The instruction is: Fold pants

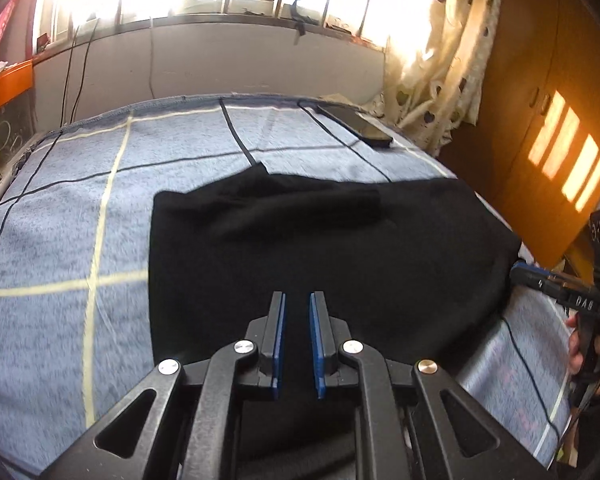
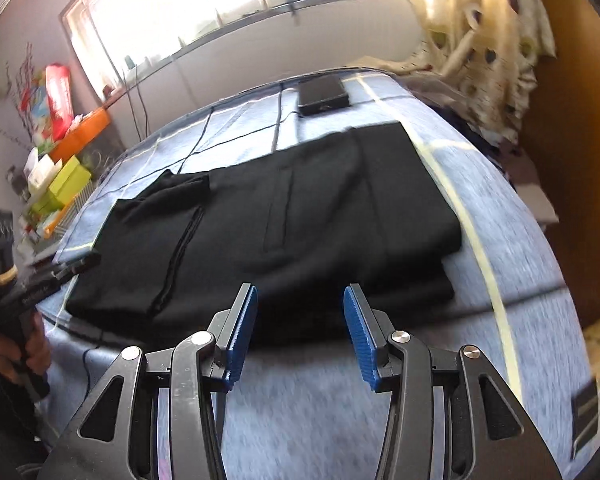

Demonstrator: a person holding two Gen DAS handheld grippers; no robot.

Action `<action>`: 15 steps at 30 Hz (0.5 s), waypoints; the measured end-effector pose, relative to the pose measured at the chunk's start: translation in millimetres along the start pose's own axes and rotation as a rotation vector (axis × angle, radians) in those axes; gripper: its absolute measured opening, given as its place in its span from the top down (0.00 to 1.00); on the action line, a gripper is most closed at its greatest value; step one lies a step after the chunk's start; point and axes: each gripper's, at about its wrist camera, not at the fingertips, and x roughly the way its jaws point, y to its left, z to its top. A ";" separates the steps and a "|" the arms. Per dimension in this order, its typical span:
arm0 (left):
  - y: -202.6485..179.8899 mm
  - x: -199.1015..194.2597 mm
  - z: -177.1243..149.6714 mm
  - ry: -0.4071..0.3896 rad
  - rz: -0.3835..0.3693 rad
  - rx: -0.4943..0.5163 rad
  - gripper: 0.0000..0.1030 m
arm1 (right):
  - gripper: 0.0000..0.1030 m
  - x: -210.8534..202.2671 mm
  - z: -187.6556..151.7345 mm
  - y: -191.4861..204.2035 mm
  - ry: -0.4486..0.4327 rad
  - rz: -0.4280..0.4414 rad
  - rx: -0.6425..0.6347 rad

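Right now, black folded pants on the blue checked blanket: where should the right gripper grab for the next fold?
Probably the near right corner of the black folded pants, coming in from the near blanket edge. There the layers stack with a lower layer sticking out, so open jaws of the right gripper could slide under and pinch all the layers. The blue checked blanket is bare beside it.

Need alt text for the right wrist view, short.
Black pants lie folded on a blue checked blanket, just beyond the open, empty right tongs with blue pads. A dark phone lies past the pants near the blanket's far edge; the left tongs, held in a hand, show at the left edge.
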 end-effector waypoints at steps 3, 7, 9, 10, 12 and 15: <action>-3.2 2.4 -10.1 0.029 0.004 0.004 0.86 | 0.53 -9.8 -6.3 -9.2 -0.006 -0.030 0.057; -0.8 0.6 -18.0 0.029 0.006 -0.017 0.86 | 0.49 -15.1 -12.3 -29.1 -0.021 -0.013 0.166; -0.5 0.3 -19.2 0.028 0.006 -0.018 0.86 | 0.49 -13.8 -13.1 -40.6 -0.028 0.009 0.229; -1.0 -0.3 -20.0 0.027 0.007 -0.018 0.86 | 0.49 -13.3 -11.7 -46.3 -0.045 0.035 0.270; -0.4 0.3 -19.7 0.028 0.004 -0.022 0.86 | 0.49 -11.2 -10.0 -53.1 -0.056 0.057 0.318; 3.6 0.5 -20.0 0.027 -0.020 -0.044 0.86 | 0.48 -5.3 -1.7 -60.5 -0.068 0.081 0.381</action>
